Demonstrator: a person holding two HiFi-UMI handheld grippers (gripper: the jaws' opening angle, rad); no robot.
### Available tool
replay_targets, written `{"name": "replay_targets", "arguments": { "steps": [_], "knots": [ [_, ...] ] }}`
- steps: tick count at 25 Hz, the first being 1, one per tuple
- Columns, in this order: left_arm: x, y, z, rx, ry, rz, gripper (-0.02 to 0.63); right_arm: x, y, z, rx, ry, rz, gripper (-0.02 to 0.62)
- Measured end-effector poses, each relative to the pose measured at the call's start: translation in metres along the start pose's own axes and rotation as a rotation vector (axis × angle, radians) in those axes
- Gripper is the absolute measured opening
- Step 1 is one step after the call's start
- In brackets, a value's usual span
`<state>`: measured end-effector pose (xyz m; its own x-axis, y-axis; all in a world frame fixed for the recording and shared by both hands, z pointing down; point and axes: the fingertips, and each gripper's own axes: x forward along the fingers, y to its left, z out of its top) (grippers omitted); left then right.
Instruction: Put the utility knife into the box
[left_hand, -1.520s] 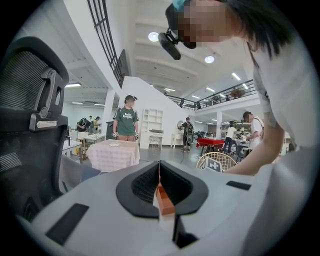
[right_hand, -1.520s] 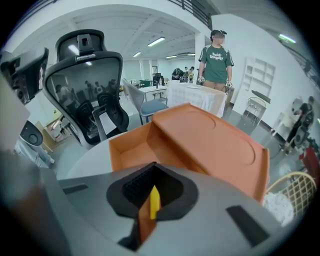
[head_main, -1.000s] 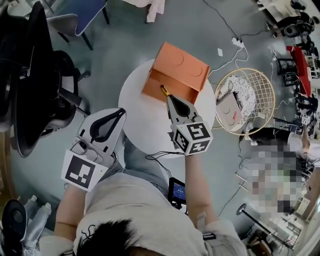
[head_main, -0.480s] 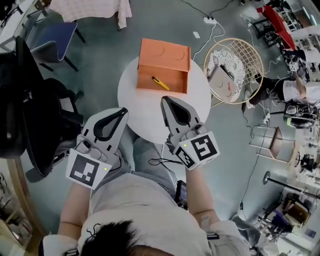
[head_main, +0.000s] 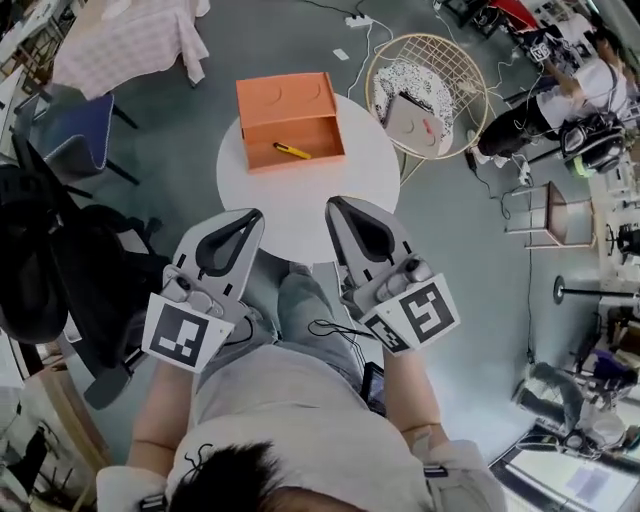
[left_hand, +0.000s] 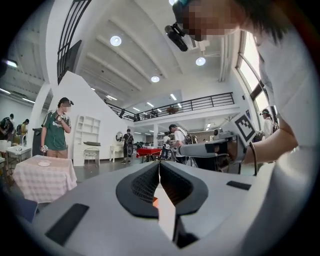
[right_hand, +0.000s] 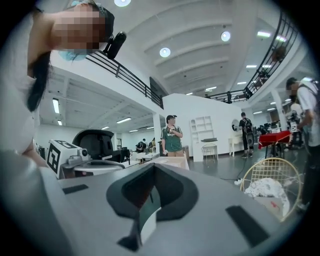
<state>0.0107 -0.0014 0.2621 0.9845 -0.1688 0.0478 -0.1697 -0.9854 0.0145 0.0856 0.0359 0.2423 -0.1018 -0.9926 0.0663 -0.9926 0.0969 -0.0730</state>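
The yellow utility knife (head_main: 292, 151) lay inside the open orange box (head_main: 285, 97) on the far side of the round white table (head_main: 300, 205), while the left gripper (head_main: 254, 214) and the right gripper (head_main: 333, 206) hung near the person, both with jaws pressed together and empty.

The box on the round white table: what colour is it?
The box is orange, seen best in the head view.

Both forearms reach forward, the left gripper (head_main: 251, 215) and right gripper (head_main: 333, 205) side by side, each with its 2 jaws pressed together.
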Motion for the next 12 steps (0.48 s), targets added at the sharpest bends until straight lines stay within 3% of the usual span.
{"name": "replay_targets", "arguments": {
  "steps": [12],
  "knots": [
    [-0.015, -0.06, 0.018, 0.042, -0.052, -0.138, 0.014, -0.066, 0.05, 0.015, -0.069, -0.069, -0.069, 0.006]
  ]
}}
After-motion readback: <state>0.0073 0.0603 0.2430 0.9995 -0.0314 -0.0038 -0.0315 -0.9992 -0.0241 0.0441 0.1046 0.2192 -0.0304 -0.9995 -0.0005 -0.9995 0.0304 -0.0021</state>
